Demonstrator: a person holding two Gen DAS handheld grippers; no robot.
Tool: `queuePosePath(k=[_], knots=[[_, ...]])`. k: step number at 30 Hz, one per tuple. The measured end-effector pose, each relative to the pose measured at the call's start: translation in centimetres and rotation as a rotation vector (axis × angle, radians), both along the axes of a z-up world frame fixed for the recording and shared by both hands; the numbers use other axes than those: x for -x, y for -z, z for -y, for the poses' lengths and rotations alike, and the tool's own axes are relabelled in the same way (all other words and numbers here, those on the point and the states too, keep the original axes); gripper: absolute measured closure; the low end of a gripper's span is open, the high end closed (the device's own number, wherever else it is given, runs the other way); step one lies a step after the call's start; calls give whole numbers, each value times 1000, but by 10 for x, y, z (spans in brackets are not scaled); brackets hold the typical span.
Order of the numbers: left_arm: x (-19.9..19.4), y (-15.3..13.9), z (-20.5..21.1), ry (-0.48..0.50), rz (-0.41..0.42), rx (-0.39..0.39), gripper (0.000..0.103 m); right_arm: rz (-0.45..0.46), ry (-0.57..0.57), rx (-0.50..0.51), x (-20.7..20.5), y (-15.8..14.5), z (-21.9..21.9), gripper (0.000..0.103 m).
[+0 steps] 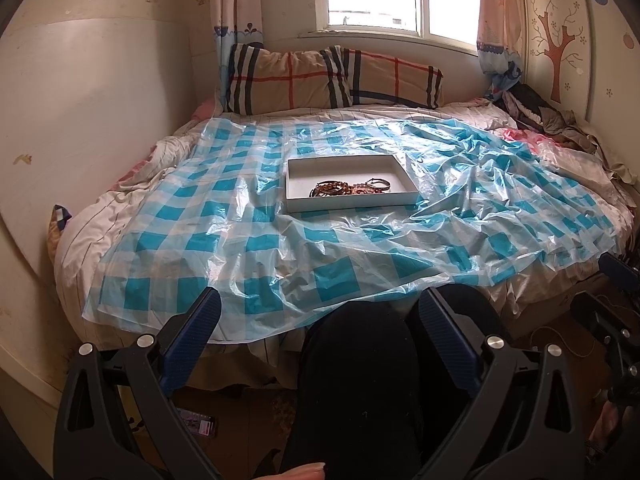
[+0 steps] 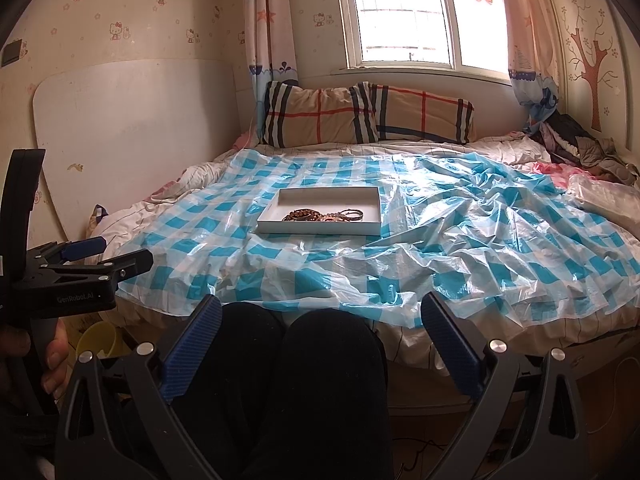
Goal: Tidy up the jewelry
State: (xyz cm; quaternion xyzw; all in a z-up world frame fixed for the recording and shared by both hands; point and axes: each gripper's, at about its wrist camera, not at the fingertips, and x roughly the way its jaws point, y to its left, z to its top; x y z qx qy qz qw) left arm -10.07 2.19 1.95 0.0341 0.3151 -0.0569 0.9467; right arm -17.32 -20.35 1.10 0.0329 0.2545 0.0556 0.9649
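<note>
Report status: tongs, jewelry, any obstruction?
Left tongs and right tongs open, empty, short of the bed. Jewelry piled in white tray on checkered plastic sheet. Path clear.

Sheet (image 1: 280, 248): thin plastic, glossy, crinkled, blue-and-white check, half clear. Tray (image 1: 348, 200): white card or paper, matt, smooth. Jewelry (image 1: 348, 188): brown beads with a dull shine, and one ring of bright metal. Bed (image 1: 80, 240) cover: soft cloth, matt, creased. Pillows (image 1: 288, 80): woven cloth, plaid. Left tongs (image 1: 320, 320) and right tongs (image 2: 320, 324): black matt plastic, blue ribbed pads (image 2: 196, 344), polished metal rivets. Trousers (image 2: 296, 380): black matt cloth.
</note>
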Motion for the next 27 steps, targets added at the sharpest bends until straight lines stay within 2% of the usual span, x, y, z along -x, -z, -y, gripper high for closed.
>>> queuePosePath(k=[10, 23, 27], knots=[[10, 4, -3, 10, -8, -2, 8, -2, -1, 1, 0, 0, 0, 7], [19, 4, -15, 1, -58, 7, 8, -7, -3, 6, -2, 1, -2, 7], [19, 8, -26, 8, -90, 64, 8, -25, 0, 23, -3, 2, -1, 7]])
